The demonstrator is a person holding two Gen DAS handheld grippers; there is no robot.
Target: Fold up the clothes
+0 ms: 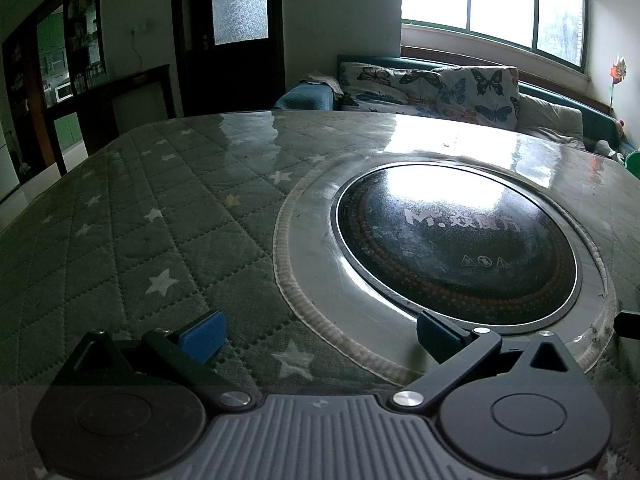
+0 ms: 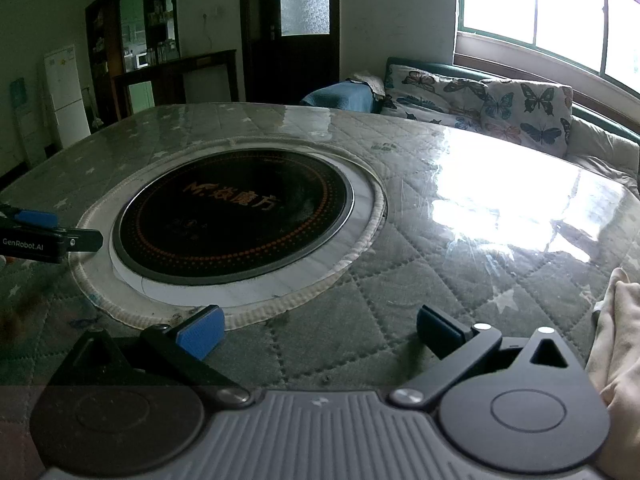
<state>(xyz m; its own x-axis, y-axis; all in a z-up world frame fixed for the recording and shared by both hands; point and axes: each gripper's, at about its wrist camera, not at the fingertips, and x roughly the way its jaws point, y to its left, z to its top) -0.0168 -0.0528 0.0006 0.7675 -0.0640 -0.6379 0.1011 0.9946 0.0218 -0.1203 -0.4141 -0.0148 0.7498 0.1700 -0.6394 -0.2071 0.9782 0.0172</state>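
From the left wrist view, the left gripper (image 1: 320,336) hangs low over the table (image 1: 132,216), its blue-padded fingers (image 1: 202,340) spread wide with nothing between them. Under it is a quilted green cover with white stars, a clear shiny sheet laid over the top. Just ahead and to the right sits a round black cooktop (image 1: 456,248) set into the table, ringed by a pale circular cut-out. No garment shows here. Beyond the far edge, butterfly-print cushions (image 1: 440,88) line a sofa beneath a bright window (image 1: 492,4).

Over to the right wrist view: the right gripper (image 2: 320,334) is also wide apart, empty, hovering above the quilted cover just this side of the cooktop (image 2: 234,224). And there's the clothing, a pale cream garment (image 2: 616,328) bunched at the right edge of the view, lying on the table just beside the gripper's right finger, only partly in frame. The left gripper (image 2: 48,236) pokes in from the left edge, beside the cooktop's pale ring. A white fridge (image 2: 66,92) stands against the far wall.
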